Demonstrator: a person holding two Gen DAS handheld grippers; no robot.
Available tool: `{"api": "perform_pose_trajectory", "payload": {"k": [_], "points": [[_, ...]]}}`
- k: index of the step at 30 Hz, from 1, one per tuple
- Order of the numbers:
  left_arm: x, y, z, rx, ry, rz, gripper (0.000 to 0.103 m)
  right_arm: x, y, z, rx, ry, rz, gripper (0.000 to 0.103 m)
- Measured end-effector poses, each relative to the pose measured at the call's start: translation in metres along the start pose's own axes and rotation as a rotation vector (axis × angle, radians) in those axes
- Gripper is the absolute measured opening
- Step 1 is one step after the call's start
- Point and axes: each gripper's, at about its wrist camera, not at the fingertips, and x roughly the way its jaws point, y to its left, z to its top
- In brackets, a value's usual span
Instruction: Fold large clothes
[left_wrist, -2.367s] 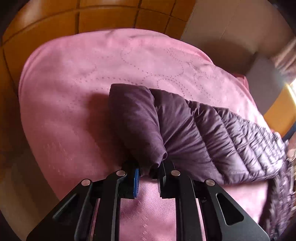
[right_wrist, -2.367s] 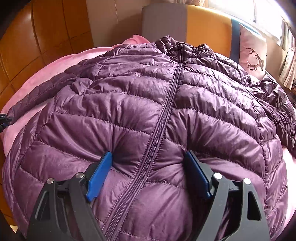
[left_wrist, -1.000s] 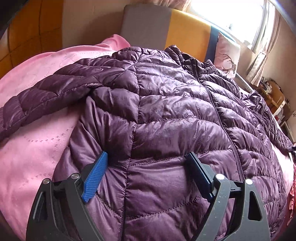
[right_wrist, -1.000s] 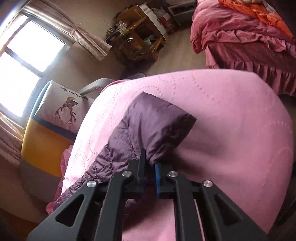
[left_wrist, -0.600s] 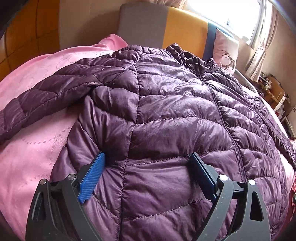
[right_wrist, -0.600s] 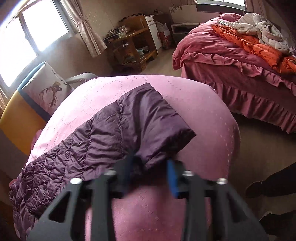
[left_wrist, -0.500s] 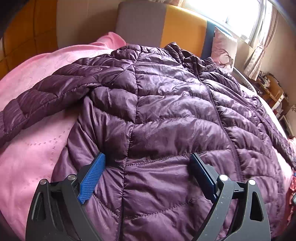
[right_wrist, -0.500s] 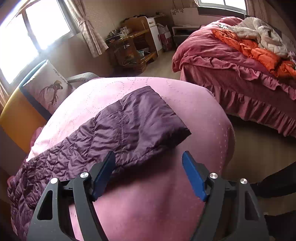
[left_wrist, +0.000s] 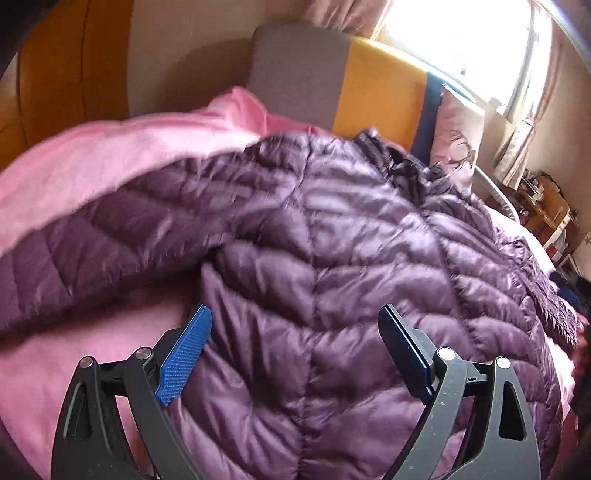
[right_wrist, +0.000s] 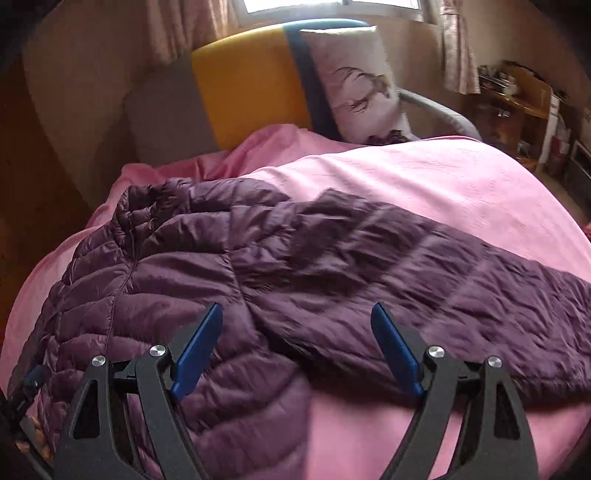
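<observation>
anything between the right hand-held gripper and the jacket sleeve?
Nothing visible. The right hand-held gripper, jaws opening and holding nothing, hangs right over the purple jacket where its sleeve branches off, spread flat on the pink blanket.

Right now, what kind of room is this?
Most likely a bedroom. A purple puffer jacket lies spread on a pink bedspread, a deer-print pillow leans on the padded headboard, and curtains hang beside a bright window.

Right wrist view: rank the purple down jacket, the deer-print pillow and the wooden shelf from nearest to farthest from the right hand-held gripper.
1. Purple down jacket, directly under the right hand-held gripper, whose jaws are opening, nothing held.
2. Deer-print pillow, at the bed's head.
3. Wooden shelf, far right.
</observation>
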Motion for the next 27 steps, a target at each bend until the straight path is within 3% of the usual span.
{"api": "perform_pose_trajectory", "payload": {"k": [3, 7, 10, 19, 22, 27], "points": [[0.011, 0.012, -0.014, -0.035, 0.048, -0.025, 0.092, 0.045, 0.014, 0.019, 0.016, 0.036, -0.018, 0.082], [0.008, 0.020, -0.021, -0.068, 0.027, -0.068, 0.092, 0.097, -0.016, 0.022, 0.130, 0.113, -0.157, 0.079], [0.007, 0.020, -0.024, -0.072, 0.022, -0.071, 0.092, 0.102, -0.023, 0.018, 0.103, 0.058, -0.182, 0.081], [0.007, 0.022, -0.025, -0.078, 0.010, -0.079, 0.092, 0.092, -0.014, 0.021, 0.046, 0.054, -0.275, 0.088], [0.006, 0.023, -0.025, -0.084, 0.009, -0.092, 0.093, 0.057, 0.002, 0.010, -0.026, 0.009, -0.228, 0.088], [0.002, 0.025, -0.025, -0.094, 0.005, -0.106, 0.093, 0.007, 0.039, -0.031, -0.179, 0.025, -0.016, 0.088]]}}
